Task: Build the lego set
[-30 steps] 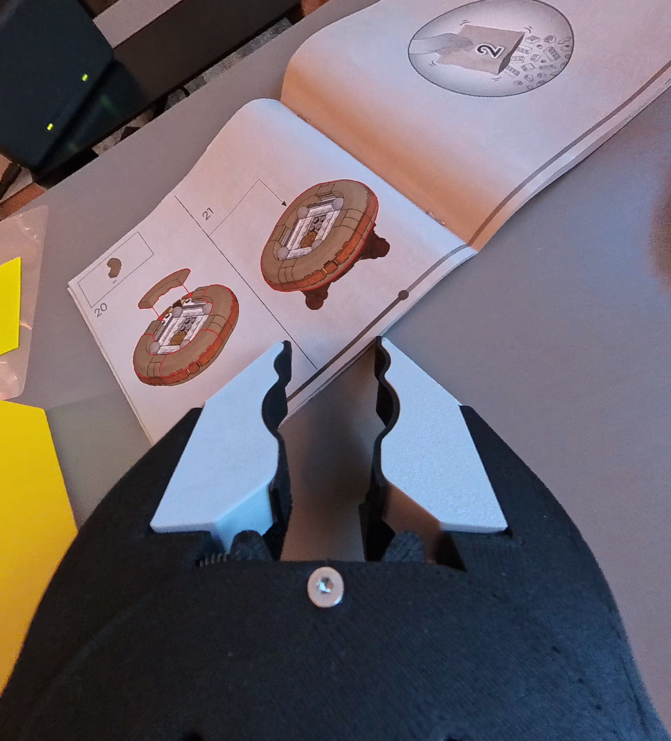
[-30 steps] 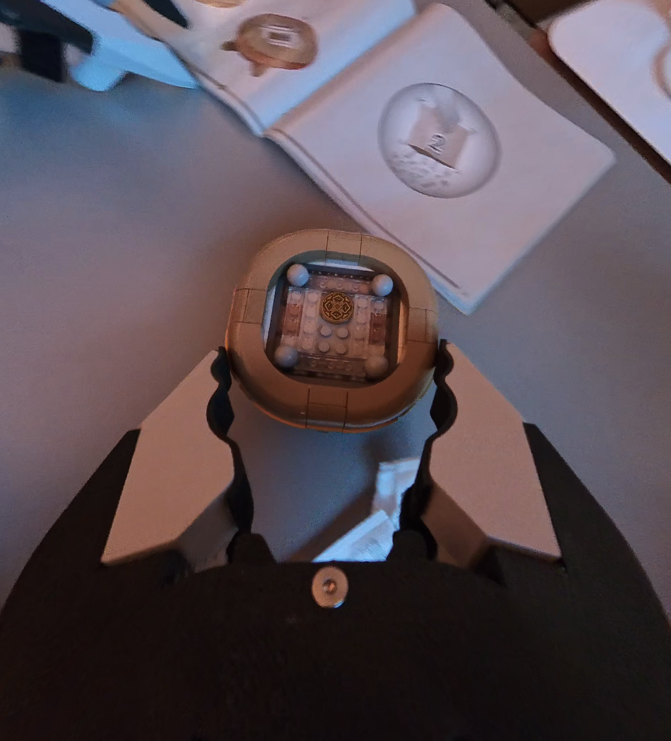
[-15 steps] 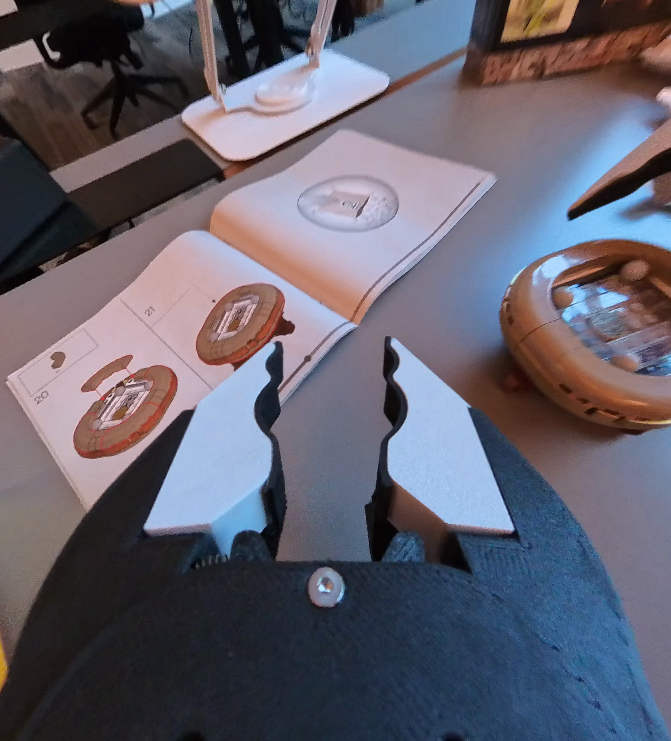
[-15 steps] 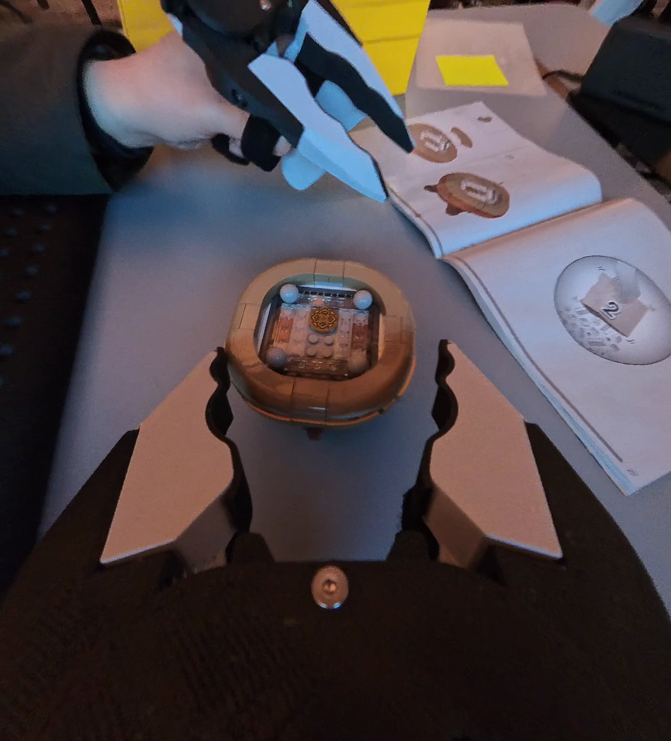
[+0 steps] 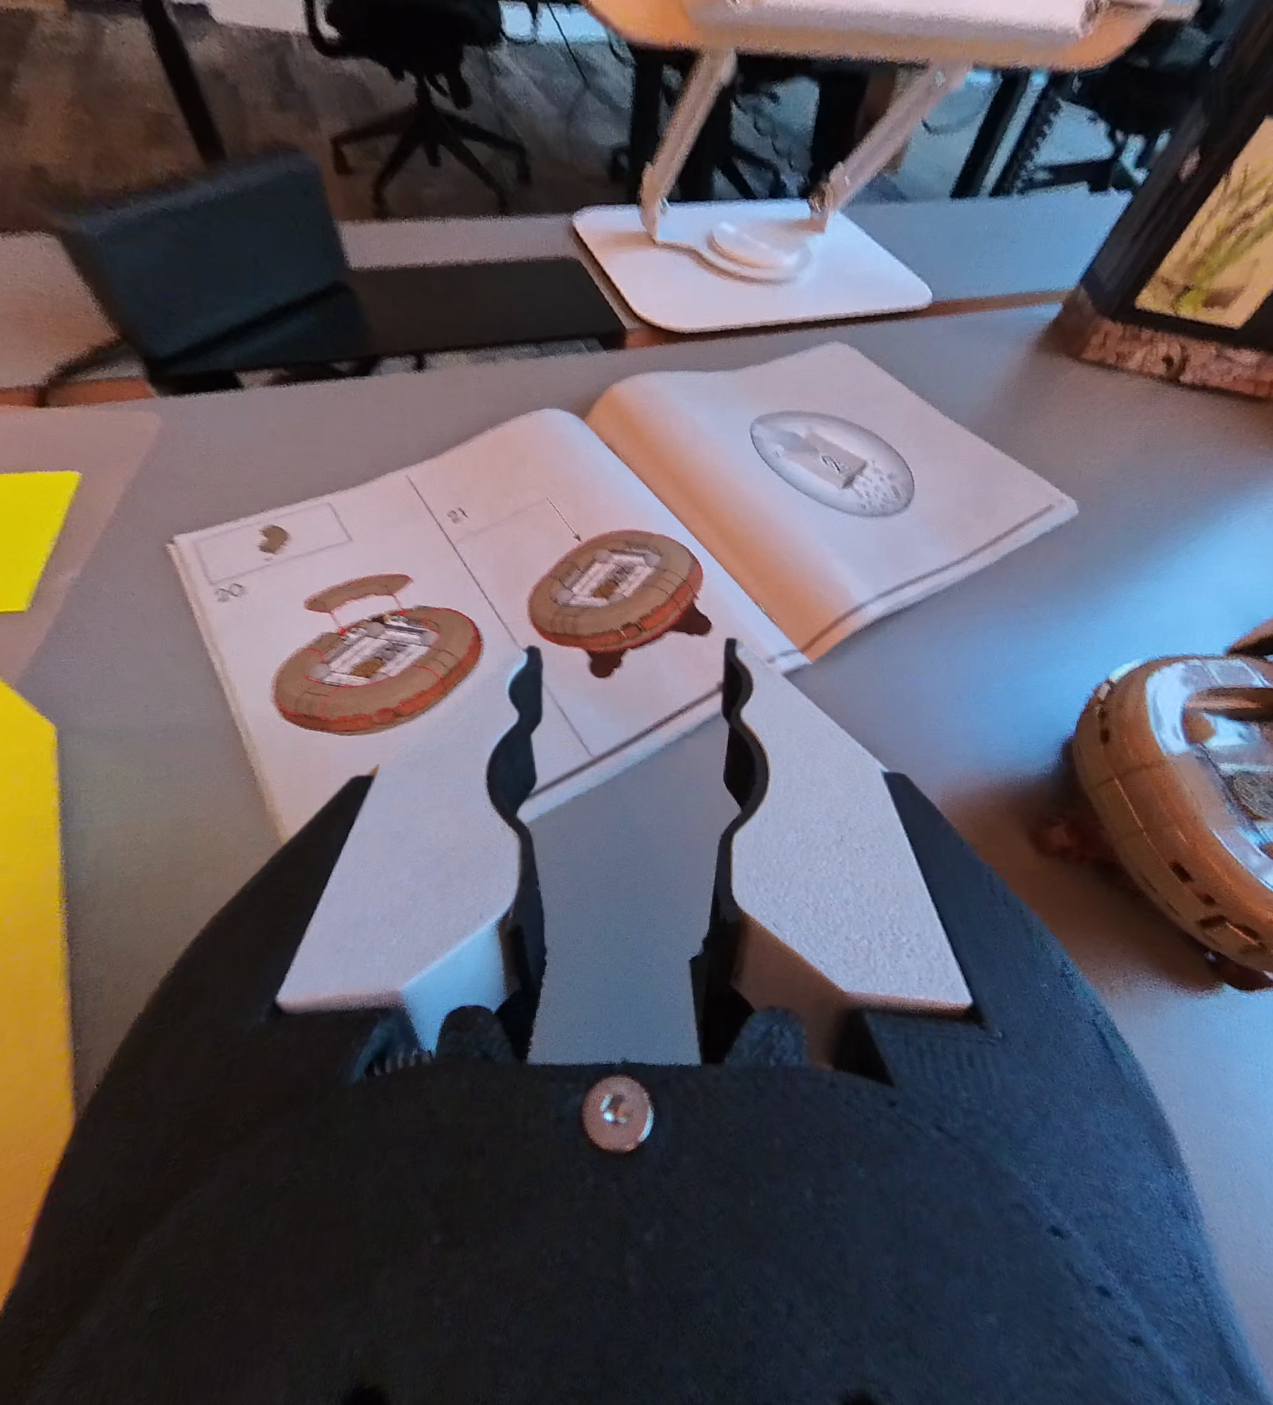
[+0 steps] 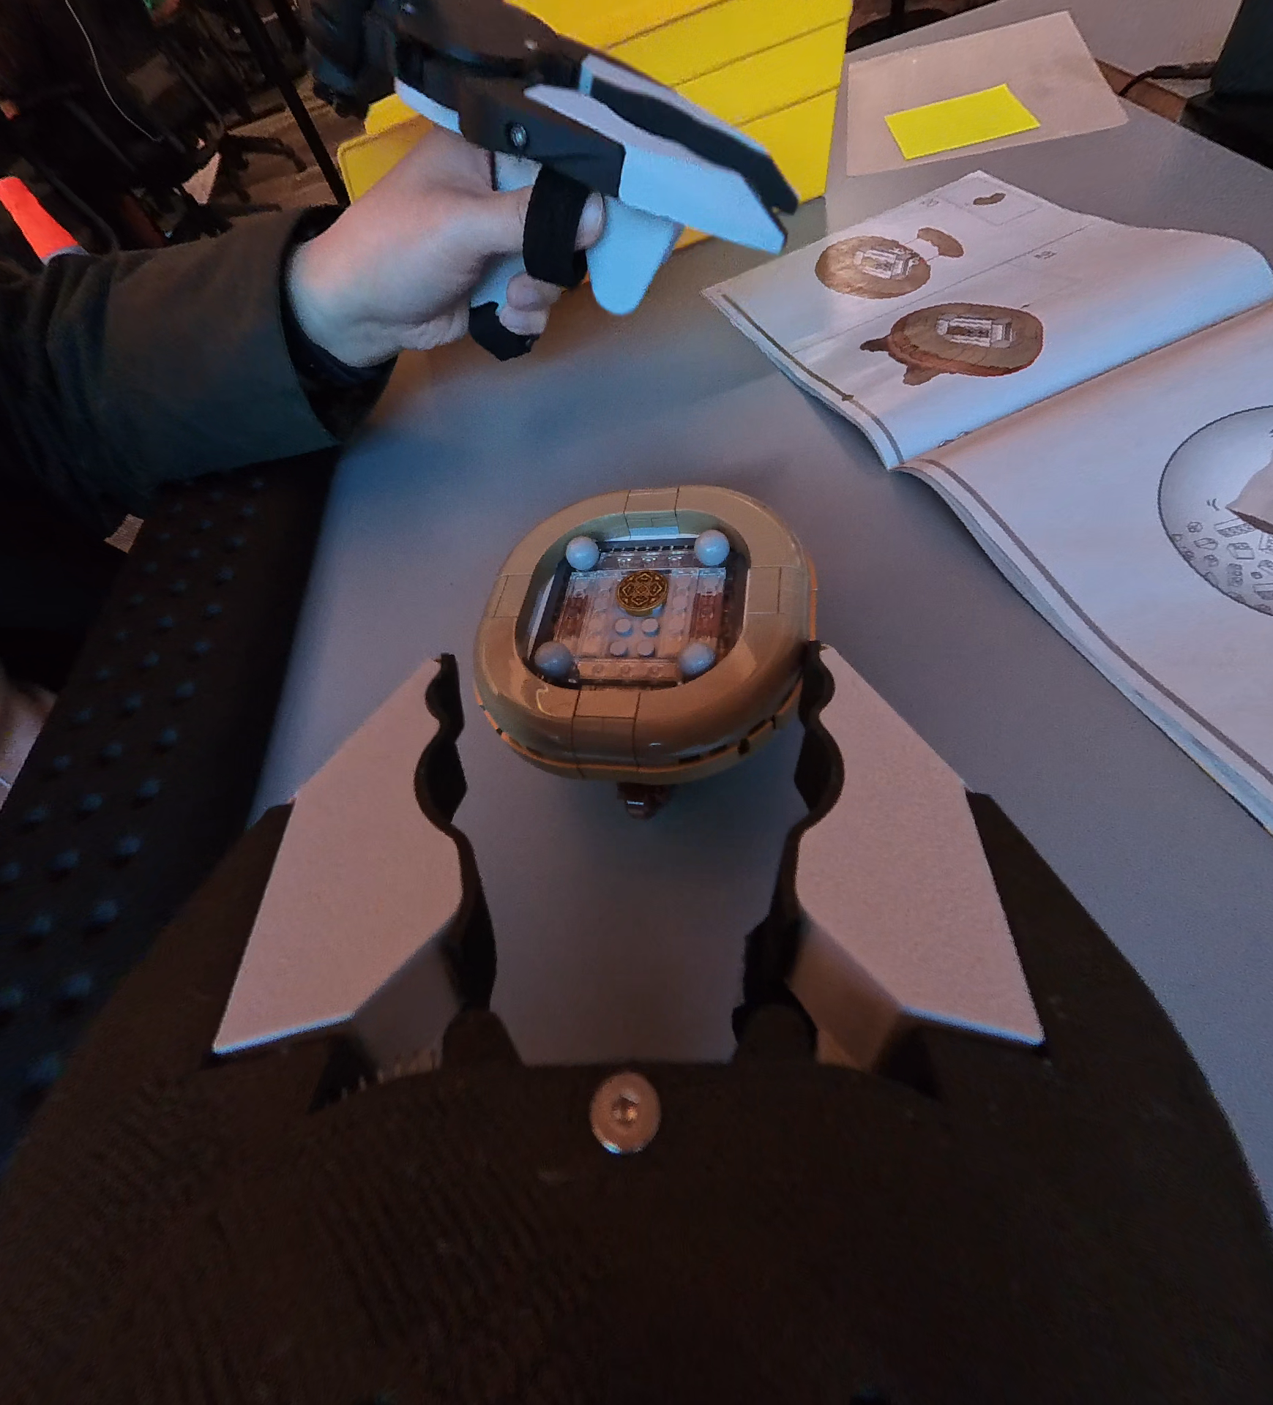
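Item: round tan lego model [image 6: 644,639], which we found standing on the grey table [image 6: 618,441] on small dark feet, its open middle showing pale studded plates, four grey balls at the corners and a gold disc. Our right gripper [image 6: 629,669] sat just before it, jaws spread wide and holding nothing; the right-hand tip lay close against the model's side, though we could not tell whether it touched. Our left gripper [image 5: 629,661] hung above the table, jaws parted and empty, carried in a hand [image 6: 420,266] with a dark sleeve. Item: instruction booklet [image 5: 618,547], lying open beyond the model. Item: yellow box [image 6: 732,91], at the far edge. Item: white lamp base [image 5: 755,266], behind the booklet.
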Available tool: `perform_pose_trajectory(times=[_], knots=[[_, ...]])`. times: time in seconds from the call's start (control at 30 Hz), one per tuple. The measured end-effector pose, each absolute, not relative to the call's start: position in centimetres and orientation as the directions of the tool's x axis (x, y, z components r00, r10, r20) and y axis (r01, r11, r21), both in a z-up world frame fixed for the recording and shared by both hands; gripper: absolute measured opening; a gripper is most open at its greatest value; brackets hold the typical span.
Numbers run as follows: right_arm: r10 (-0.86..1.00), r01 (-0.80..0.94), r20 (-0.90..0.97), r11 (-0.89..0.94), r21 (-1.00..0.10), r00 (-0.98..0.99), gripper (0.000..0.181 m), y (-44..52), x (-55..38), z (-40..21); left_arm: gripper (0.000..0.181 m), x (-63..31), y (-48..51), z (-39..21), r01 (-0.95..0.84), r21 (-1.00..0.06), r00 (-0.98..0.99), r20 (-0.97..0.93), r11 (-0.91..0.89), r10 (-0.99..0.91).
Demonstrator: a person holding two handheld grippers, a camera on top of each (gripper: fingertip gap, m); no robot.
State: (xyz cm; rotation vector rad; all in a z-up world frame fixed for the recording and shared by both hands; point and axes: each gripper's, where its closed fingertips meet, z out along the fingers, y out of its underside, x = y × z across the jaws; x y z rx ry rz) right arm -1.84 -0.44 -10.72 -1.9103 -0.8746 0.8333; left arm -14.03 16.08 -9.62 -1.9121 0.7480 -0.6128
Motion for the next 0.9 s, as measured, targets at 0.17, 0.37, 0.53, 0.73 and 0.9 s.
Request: perform_pose_trajectory(times=[0.17, 0.37, 0.53, 0.73, 0.9], knots=[[0.823, 0.266, -0.184, -0.373, -0.889, 0.538, 0.089, -0.4, -2.3, -10.9, 0.057, -16.3, 17.6, -10.6, -0.298, -0.881, 0.766, 0.01, -0.368, -0.643], [0.831, 0.24, -0.244, -0.404, -0.883, 0.501, 0.087, -1.2, -3.6, -10.5, 0.085, -16.8, 18.7, -13.7, -0.468, -0.8, 0.778, -0.172, -0.375, -0.604], [0.838, 0.23, -0.209, -0.364, -0.903, 0.505, 0.083, -0.9, -3.7, -9.9, 0.088, -17.6, 19.5, -14.8, -0.379, -0.794, 0.823, -0.055, -0.476, -0.565], [0.84, 0.241, -0.187, -0.348, -0.906, 0.509, 0.083, -0.9, -3.6, -9.8, 0.094, -17.9, 19.8, -16.2, -0.383, -0.752, 0.835, -0.032, -0.537, -0.55], [0.843, 0.263, -0.175, -0.346, -0.901, 0.509, 0.082, -0.9, -3.7, -10.2, 0.093, -17.8, 19.8, -16.3, -0.381, -0.751, 0.831, -0.023, -0.54, -0.555]])
